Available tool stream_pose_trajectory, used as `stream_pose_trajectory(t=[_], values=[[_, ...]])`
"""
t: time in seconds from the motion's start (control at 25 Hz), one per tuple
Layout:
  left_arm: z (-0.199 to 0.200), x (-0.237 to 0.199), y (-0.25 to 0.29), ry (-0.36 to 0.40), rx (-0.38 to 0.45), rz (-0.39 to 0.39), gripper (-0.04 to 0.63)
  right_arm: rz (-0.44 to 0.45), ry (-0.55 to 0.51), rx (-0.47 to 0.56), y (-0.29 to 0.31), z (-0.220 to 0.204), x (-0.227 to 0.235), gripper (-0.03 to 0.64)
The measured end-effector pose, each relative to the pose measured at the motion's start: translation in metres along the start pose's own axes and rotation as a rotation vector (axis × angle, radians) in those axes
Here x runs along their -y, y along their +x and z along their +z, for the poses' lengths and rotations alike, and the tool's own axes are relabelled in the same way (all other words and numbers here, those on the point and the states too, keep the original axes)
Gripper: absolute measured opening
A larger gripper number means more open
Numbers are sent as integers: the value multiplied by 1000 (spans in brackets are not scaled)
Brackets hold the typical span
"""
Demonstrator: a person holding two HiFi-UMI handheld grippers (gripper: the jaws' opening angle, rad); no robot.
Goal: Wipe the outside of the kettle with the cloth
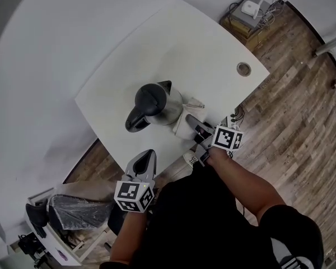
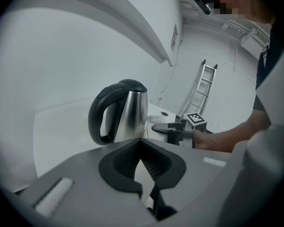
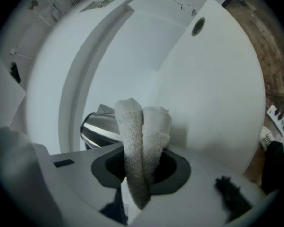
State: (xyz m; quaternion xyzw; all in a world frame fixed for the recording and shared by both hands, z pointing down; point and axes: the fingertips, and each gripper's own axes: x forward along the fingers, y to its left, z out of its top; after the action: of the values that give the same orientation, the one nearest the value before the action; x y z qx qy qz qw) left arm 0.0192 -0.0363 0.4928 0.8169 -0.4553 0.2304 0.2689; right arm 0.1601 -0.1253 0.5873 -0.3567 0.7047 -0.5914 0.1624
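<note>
White cloth [image 3: 142, 126] in right hand-held gripper [image 1: 191, 122] — just beside steel kettle [image 1: 157, 102]

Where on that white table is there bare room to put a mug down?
The whole far half of the table is bare, from the kettle out to the round hole near the corner. The near edge is crowded: kettle, cloth and right hand-held gripper sit together.
</note>
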Motion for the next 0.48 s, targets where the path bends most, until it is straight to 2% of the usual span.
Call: stream_pose_trajectory(t=[0.08, 0.16, 0.28, 0.36, 0.48], values=[[0, 0, 2, 0, -3, -2, 6, -114, -14, -50, 0, -8, 18, 100], [0, -2, 2, -2, -5, 3, 7, -167, 2, -71, 0, -11, 26, 100], [7, -11, 3, -7, 25, 42, 7, -188, 25, -112, -1, -6, 23, 100], [18, -14, 5, -1, 60, 59, 7, -189, -19, -182, -4, 8, 16, 100], [34, -8, 18, 9, 93, 43, 8, -219, -107, -302, 0, 36, 21, 100]])
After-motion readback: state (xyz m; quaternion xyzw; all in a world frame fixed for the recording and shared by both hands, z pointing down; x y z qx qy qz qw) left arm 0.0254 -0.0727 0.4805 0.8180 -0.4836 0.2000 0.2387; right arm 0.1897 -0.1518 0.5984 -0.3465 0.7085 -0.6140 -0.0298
